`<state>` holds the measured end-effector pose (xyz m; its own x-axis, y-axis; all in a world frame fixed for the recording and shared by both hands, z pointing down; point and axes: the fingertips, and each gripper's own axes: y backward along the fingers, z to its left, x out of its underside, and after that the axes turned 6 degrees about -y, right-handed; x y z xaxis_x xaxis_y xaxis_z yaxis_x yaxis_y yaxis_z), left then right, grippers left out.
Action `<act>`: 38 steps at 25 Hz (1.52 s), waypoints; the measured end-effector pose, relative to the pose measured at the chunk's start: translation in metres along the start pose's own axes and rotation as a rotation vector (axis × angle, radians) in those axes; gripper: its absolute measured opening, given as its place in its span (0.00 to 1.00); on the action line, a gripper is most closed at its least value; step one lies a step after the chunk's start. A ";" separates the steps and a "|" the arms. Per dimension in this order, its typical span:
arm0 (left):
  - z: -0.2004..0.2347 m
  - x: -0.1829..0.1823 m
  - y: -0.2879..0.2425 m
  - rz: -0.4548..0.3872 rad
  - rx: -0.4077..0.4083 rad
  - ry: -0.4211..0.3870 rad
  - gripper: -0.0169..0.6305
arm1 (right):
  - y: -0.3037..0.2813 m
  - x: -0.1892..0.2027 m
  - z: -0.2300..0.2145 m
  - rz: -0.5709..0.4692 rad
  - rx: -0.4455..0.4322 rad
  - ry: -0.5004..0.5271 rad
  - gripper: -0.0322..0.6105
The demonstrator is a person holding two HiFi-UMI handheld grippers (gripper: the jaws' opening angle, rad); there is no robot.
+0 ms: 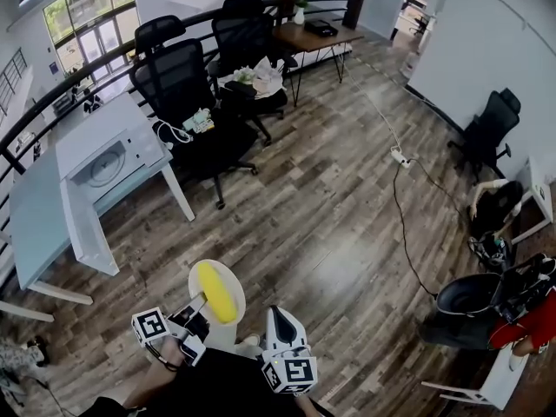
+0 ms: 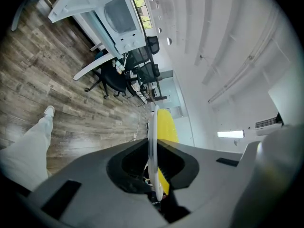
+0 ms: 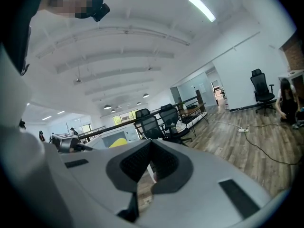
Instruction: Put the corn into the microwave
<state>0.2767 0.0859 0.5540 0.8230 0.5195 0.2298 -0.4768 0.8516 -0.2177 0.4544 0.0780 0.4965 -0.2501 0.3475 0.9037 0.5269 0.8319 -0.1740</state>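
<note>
A yellow corn cob point(image 1: 217, 292) lies on a small white plate point(image 1: 233, 278), low in the head view. My left gripper point(image 1: 201, 307) is shut on the plate's near rim. The left gripper view shows the plate point(image 2: 152, 141) edge-on between the jaws, with the corn point(image 2: 166, 127) on its right side. The white microwave point(image 1: 109, 168) stands on a white table point(image 1: 35, 215) at the left, some way off, with its door point(image 1: 87, 233) swung open. My right gripper point(image 1: 280, 313) is beside the plate on its right, shut and holding nothing. In its own view the right gripper point(image 3: 153, 167) faces the chairs.
Black office chairs point(image 1: 187, 94) stand just right of the microwave table. A power strip with a long cable point(image 1: 401, 156) lies on the wooden floor. A person point(image 1: 495, 202) crouches by more chairs at the right. A wooden desk point(image 1: 313, 35) stands at the back by the railing.
</note>
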 end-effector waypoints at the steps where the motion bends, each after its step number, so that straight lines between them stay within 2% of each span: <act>1: 0.000 -0.001 -0.004 0.004 0.005 -0.002 0.07 | -0.002 -0.001 -0.003 -0.003 0.005 0.006 0.06; 6: 0.000 -0.010 -0.025 0.005 0.018 0.015 0.07 | -0.017 -0.010 -0.017 -0.008 0.024 0.020 0.06; 13: 0.007 -0.033 -0.047 -0.016 0.018 0.028 0.07 | -0.056 -0.009 -0.019 0.029 -0.005 0.025 0.06; 17: 0.019 -0.053 -0.056 -0.029 -0.009 0.040 0.07 | -0.088 -0.006 -0.016 0.043 -0.032 0.027 0.06; 29: 0.024 -0.139 -0.093 -0.059 -0.023 0.041 0.07 | -0.181 -0.026 -0.003 0.087 -0.053 0.023 0.06; 38: 0.031 -0.212 -0.103 -0.112 -0.023 0.054 0.07 | -0.256 -0.036 0.025 0.095 -0.099 0.039 0.06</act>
<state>0.1414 -0.1098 0.5567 0.8866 0.4159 0.2024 -0.3740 0.9021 -0.2151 0.3079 -0.1360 0.4989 -0.1642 0.4037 0.9000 0.6250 0.7485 -0.2217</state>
